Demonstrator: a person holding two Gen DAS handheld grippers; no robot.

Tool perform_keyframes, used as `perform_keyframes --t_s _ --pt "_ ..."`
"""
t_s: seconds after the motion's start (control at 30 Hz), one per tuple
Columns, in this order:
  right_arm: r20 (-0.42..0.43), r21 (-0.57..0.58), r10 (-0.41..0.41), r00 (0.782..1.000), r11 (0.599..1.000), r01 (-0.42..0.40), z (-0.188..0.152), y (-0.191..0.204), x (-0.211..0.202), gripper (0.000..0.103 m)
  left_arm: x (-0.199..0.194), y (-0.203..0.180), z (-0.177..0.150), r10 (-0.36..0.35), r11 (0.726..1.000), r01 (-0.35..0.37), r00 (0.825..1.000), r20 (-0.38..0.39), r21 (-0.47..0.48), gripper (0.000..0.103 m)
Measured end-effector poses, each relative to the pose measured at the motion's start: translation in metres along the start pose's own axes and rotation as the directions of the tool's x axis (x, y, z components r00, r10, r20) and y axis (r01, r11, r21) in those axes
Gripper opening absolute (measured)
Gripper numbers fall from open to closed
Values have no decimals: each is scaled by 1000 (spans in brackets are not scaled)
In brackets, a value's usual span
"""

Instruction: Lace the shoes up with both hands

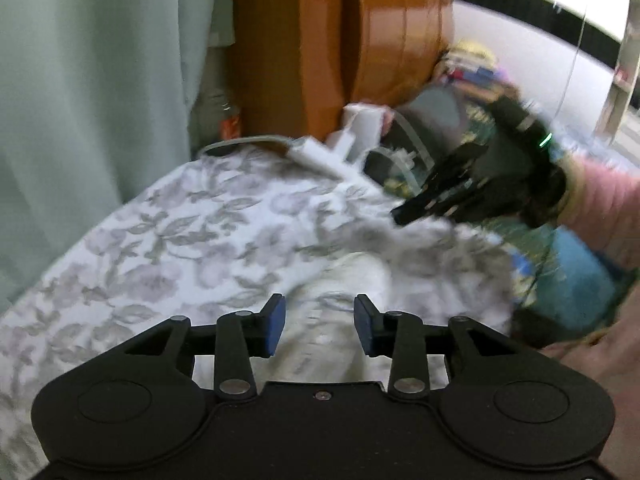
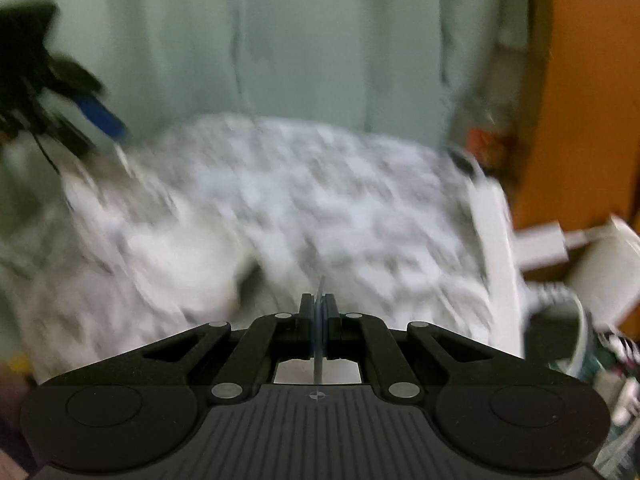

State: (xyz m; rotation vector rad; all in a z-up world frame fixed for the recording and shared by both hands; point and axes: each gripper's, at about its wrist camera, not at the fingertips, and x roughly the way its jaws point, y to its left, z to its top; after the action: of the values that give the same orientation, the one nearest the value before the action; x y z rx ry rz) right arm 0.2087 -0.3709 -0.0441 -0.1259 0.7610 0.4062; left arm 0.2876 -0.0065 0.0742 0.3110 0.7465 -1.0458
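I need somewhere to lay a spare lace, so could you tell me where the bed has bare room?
The floral bedspread lies bare from the green curtain across to the pale shoe. It is crowded at the far right: white chargers and cable by the orange headboard, with the right gripper above.

This is a room in a home, most likely a bedroom. A soft surface covered by a white sheet (image 1: pixel 168 240) printed with grey flowers and leaves fills the middle of both views. Pale green curtains (image 1: pixel 92 80) hang behind it, beside glossy orange-brown wooden furniture (image 1: pixel 320 48). White chargers and cables (image 1: pixel 360 128) lie at the sheet's edge, near a blurred heap of colourful household clutter (image 1: pixel 476 68).
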Motion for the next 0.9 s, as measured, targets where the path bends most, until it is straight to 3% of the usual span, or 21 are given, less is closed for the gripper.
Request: perform_keyframes --t_s 0.1,0.2,0.3,0.33,0.43,0.57,0.63,0.67,0.73,0.77,0.9 --pt "-25 4 -23 999 1000 24 -9 1 1 3 10 -7 -2 -28 1000 27 998 -60 -11 37" --pt "19 25 -30 999 999 29 -8 4 -6 7 23 -3 -5 -68 995 57 990 -127 -86 37" --pt "52 18 -23 998 1000 22 -4 10 -12 17 18 19 -7 -105 968 78 989 -106 -239 38" --pt "59 12 -22 998 1000 22 -3 12 -15 17 13 24 -7 -113 962 85 989 -94 -258 43" --pt "73 4 -20 997 1000 20 -4 16 -20 17 6 33 -9 -81 961 42 987 -135 -272 44" --pt "88 14 -13 996 1000 12 -4 20 -23 19 11 44 -21 -216 921 138 959 -185 -364 44" --pt "90 9 -5 996 1000 4 -3 22 -24 22 8 42 -24 -225 923 146 956 -190 -357 37" --pt "91 8 -2 996 1000 1 -2 22 -24 24 5 44 -27 -233 910 156 959 -162 -383 33" --pt "95 8 5 995 1000 -6 0 24 -25 24 -4 52 -34 -250 869 191 966 -72 -457 0" --pt "97 8 9 995 1000 -10 0 25 -25 24 -7 55 -38 -244 855 196 969 -40 -480 0" --pt "107 2 21 994 1000 -21 5 31 -25 24 -13 39 -47 -196 877 166 980 -21 -450 0"
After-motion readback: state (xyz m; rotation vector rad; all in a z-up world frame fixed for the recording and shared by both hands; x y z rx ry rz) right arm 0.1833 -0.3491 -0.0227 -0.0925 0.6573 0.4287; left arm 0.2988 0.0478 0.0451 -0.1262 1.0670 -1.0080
